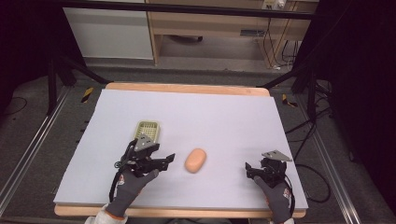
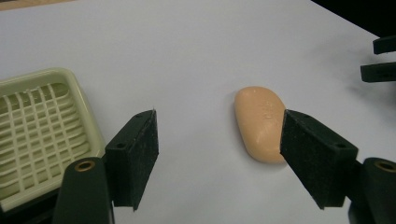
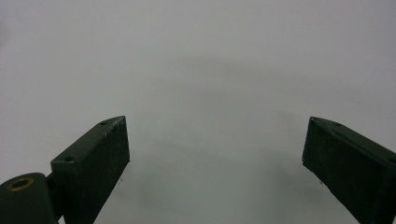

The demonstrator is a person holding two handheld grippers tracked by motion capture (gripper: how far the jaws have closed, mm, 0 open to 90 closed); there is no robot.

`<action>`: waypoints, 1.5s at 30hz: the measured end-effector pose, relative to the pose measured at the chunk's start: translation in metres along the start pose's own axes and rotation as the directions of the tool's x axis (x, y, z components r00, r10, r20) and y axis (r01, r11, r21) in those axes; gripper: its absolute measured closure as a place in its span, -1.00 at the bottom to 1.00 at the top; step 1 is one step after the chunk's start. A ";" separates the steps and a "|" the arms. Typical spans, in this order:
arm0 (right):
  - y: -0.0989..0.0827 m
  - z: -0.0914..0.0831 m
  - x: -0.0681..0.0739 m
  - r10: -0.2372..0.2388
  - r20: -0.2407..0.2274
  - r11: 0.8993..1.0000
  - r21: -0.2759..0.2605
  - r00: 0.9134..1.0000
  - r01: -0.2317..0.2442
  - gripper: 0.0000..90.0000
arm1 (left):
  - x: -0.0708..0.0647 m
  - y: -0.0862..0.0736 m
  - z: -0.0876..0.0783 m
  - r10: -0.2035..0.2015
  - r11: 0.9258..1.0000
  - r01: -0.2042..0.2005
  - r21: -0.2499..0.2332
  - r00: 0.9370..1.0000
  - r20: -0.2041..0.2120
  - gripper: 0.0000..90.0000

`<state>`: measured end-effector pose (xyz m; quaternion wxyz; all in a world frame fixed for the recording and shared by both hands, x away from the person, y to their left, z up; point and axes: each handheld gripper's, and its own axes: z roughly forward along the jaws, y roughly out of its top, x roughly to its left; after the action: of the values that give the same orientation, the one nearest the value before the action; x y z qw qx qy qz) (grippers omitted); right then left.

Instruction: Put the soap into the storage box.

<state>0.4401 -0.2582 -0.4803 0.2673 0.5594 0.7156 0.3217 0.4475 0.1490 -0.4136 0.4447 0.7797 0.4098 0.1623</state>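
Observation:
A peach-coloured soap bar (image 1: 195,160) lies on the white sheet near the front middle of the table. A pale yellow soap dish (image 1: 147,129) with a grid bottom sits to its left, a little farther back. My left gripper (image 1: 167,161) stands open just left of the soap, pointing at it. In the left gripper view the soap (image 2: 261,122) lies ahead, partly behind the right jaw, and the dish (image 2: 37,130) is at the left, with the left gripper (image 2: 219,154) holding nothing. My right gripper (image 1: 250,169) is open at the front right, empty over bare sheet (image 3: 215,158).
The white sheet (image 1: 224,116) covers a wooden table with its edges close around it. A shelf unit and cables stand on the floor behind the table. The right gripper's jaws (image 2: 380,60) show at the far right of the left gripper view.

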 end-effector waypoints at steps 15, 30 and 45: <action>0.000 0.001 0.000 -0.005 -0.002 1.000 0.004 1.000 0.005 -0.83 | -0.014 0.010 0.020 0.008 1.000 -0.009 0.017 1.000 0.019 -0.39; 0.000 0.002 -0.001 -0.002 -0.006 1.000 0.008 1.000 0.002 -0.83 | -0.021 0.015 0.034 0.014 0.999 -0.015 0.030 0.999 0.031 -0.39; 0.000 0.002 0.000 0.002 -0.005 1.000 0.014 1.000 -0.002 -0.83 | -0.030 0.017 0.056 0.038 0.997 -0.041 0.071 0.998 0.041 -0.39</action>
<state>0.4415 -0.2578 -0.4816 0.2613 0.5612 0.7180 0.3181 0.4724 0.0900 -0.4273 0.4211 0.8061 0.3912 0.1407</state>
